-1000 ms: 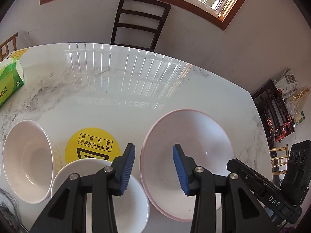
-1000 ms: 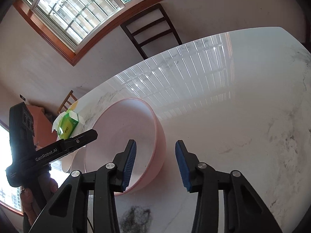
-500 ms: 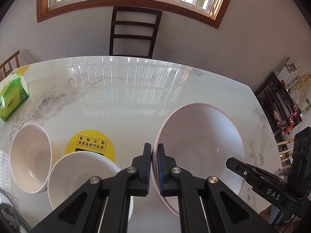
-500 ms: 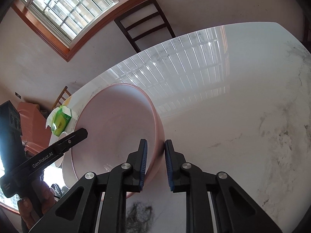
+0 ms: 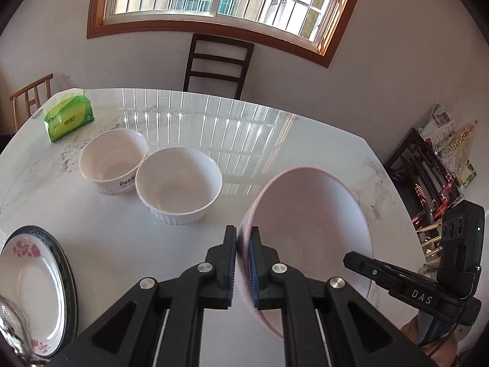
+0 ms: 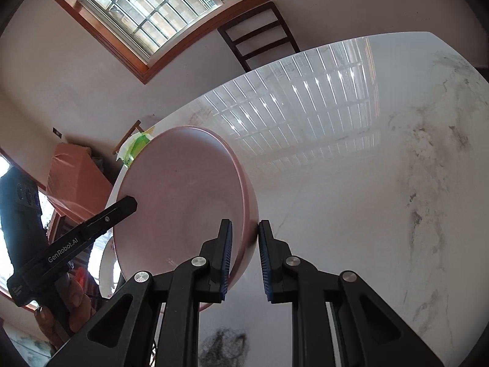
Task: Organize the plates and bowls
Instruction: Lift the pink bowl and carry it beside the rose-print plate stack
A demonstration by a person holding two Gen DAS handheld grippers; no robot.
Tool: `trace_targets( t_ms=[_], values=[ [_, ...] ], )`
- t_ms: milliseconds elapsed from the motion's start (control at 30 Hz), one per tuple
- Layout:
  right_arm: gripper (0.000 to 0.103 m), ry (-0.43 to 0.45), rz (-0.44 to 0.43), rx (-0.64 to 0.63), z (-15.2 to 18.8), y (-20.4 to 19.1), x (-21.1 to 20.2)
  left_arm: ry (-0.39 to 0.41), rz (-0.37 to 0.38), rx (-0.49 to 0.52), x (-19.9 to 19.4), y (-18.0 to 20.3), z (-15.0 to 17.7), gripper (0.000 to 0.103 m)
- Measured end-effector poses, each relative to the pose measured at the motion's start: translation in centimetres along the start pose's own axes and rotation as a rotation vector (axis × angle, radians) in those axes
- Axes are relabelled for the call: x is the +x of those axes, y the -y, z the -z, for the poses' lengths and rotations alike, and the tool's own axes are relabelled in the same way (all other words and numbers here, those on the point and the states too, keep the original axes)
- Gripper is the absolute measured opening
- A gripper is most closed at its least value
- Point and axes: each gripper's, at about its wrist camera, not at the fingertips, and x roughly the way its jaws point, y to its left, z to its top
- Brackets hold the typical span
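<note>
Both claws, left (image 5: 243, 264) and right (image 6: 244, 261), were wide a moment ago, but now pinch the pink bowl's (image 5: 308, 229) rim and lift it, ready to stack.

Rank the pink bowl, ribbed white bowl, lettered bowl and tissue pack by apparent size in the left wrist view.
1. pink bowl, though it is nearest the camera
2. ribbed white bowl
3. lettered bowl, close to the ribbed one; farther off, so unsure
4. tissue pack
</note>
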Motion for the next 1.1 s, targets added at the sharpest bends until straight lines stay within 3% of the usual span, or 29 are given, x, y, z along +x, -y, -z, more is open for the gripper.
trace_targets(
  t_ms=[200, 433, 1100],
  values=[
    [0.017, -0.065, -0.035, -0.054, 5.4, -3.9, 0.7, 0.006, -0.041, -0.081, -4.6, -4.3, 5.3, 0.008],
    [0.017, -0.126, -0.039, -0.083, 8.7, -6.6, 2.4, -0.001, -0.069, -0.148, -6.9, -8.1, 9.2, 0.008],
    [0.017, -0.171, -0.018, -0.097, 9.6, -7.8, 4.2, 0.03, -0.136, -0.123, -6.8, -9.4, 10.2, 0.008]
  ],
)
